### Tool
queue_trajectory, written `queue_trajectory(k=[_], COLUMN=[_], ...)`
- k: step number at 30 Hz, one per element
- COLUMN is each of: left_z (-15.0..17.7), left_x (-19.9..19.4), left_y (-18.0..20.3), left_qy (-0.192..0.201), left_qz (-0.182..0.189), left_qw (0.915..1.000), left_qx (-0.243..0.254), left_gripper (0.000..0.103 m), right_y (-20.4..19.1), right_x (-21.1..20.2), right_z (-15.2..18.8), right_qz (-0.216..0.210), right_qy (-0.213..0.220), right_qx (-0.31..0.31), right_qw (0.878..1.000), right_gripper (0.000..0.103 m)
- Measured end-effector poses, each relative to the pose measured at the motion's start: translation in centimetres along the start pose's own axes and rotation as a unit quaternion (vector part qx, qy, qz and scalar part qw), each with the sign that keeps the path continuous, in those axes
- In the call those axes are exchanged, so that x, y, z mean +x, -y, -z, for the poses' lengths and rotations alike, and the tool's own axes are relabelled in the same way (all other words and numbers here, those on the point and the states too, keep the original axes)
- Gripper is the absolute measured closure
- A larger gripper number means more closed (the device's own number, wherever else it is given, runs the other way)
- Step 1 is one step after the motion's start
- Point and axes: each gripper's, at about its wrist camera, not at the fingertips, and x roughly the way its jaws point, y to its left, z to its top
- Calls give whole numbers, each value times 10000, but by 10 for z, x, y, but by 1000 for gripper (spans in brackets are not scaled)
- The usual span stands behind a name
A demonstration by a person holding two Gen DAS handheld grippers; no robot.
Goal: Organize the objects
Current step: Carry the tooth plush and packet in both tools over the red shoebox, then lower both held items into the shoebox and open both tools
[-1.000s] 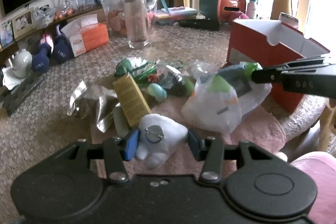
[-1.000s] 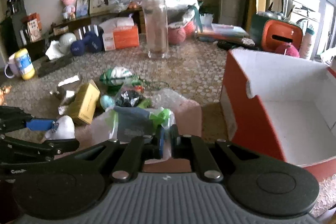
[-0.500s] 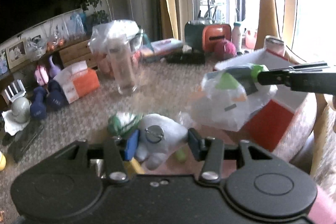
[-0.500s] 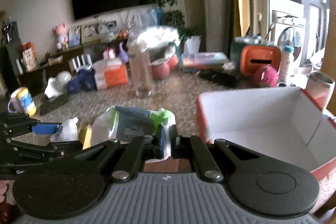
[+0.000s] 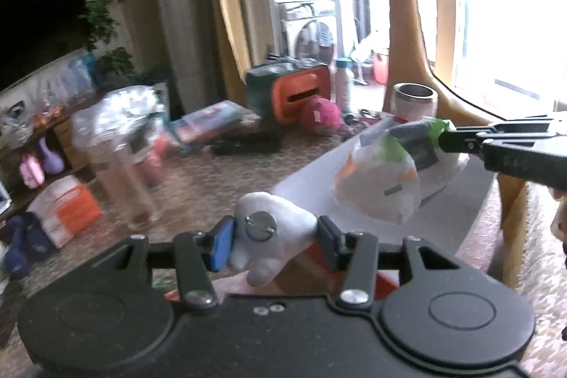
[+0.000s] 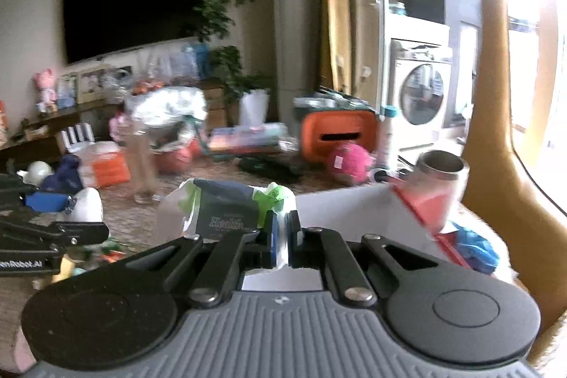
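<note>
My left gripper [image 5: 273, 238] is shut on a white plush toy [image 5: 274, 236] with a metal ring, held in the air at the near left edge of the orange cardboard box [image 5: 304, 183]. My right gripper [image 6: 281, 232] is shut on the top of a white plastic bag [image 6: 219, 211] holding a dark packet and green items. In the left wrist view the bag [image 5: 381, 181] hangs over the box's white inside, with the right gripper [image 5: 443, 139] at its top. The plush toy [image 6: 86, 206] and the left gripper [image 6: 71, 211] show at the left of the right wrist view.
A tall clear jar [image 5: 124, 172], an orange tissue box [image 5: 65, 208] and dumbbells [image 5: 24, 245] stand on the carpet at left. A green and orange case [image 5: 287, 92], a pink ball [image 5: 320, 116], a metal cup [image 5: 414, 98] and a giraffe figure [image 6: 496, 94] are behind the box.
Both grippers have risen from the pile on the carpet and swung right, carrying the plush toy and the bag up to and over the orange box.
</note>
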Motion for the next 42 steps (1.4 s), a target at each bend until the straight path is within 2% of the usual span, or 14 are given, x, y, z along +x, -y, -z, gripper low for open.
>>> queue_trajectory(k=[8, 17, 28, 33, 42], left_z=[-22, -37, -37, -35, -36], left_x=[51, 116, 179, 202, 229], left_y=[50, 80, 80, 84, 88], left_qy=[-379, -980, -1929, -2320, -2743], left_qz=[296, 375, 406, 338, 194], left_qw=[9984, 9935, 9803, 9717, 9608], left_qx=[289, 450, 143, 277, 340], left_gripper=[54, 54, 54, 54, 54], right_y=[55, 78, 72, 65, 60], right_x=[22, 53, 86, 99, 110], right_z=[18, 30, 35, 36, 36], right_qz=[342, 433, 193, 97, -32], right_qy=[-435, -881, -1388, -1585, -1791], right_qx=[87, -20, -703, -1016, -1235], right_qw=[9984, 9952, 9876, 9821, 9760], right_gripper=[98, 98, 98, 98, 98])
